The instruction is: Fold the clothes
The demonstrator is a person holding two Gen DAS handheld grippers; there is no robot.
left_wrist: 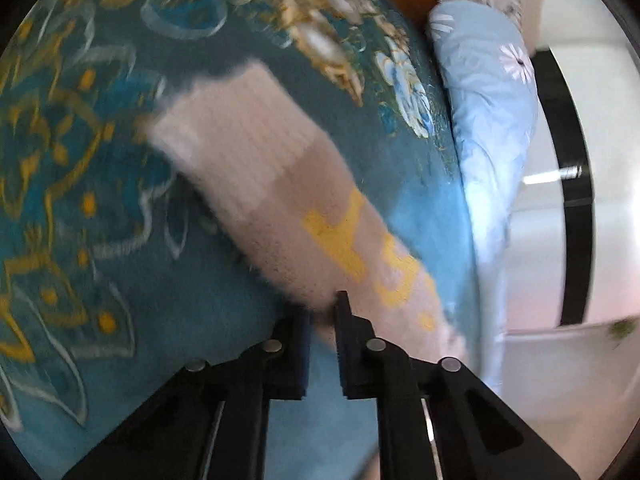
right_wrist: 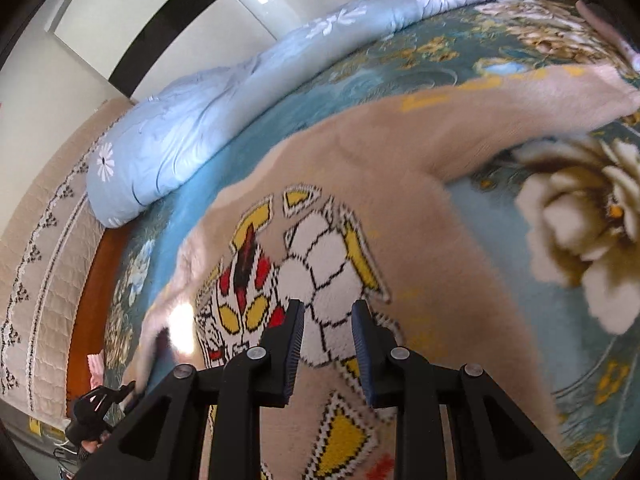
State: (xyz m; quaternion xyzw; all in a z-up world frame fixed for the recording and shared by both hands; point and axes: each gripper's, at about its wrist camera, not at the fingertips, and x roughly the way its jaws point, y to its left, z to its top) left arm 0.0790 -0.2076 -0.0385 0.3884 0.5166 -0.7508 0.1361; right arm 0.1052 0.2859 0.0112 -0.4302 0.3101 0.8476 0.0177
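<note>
Blur smears most of the left wrist view, so the yellow letters on the sleeve (left_wrist: 304, 216) cannot be read. This sleeve runs from its pale ribbed cuff at centre left down to the left gripper (left_wrist: 323, 312) at lower centre, whose jaws stand close together with a fold of sleeve edge between them; the knit looks pinched, though the contact is partly hidden by the right finger. In the right wrist view the sweater (right_wrist: 420, 216), tan with a white, yellow and red figure knitted in, lies spread on the bed (right_wrist: 500, 208) and fills the middle of the frame; its lower part is cut off behind the right gripper (right_wrist: 326, 312), whose jaws stand apart over the white patch, holding nothing. A blue quilt (right_wrist: 192, 128) lies bunched along the bed's far edge at upper left, with a wardrobe (right_wrist: 132, 12) beyond. Open bedspread shows to the right of the sweater.
</note>
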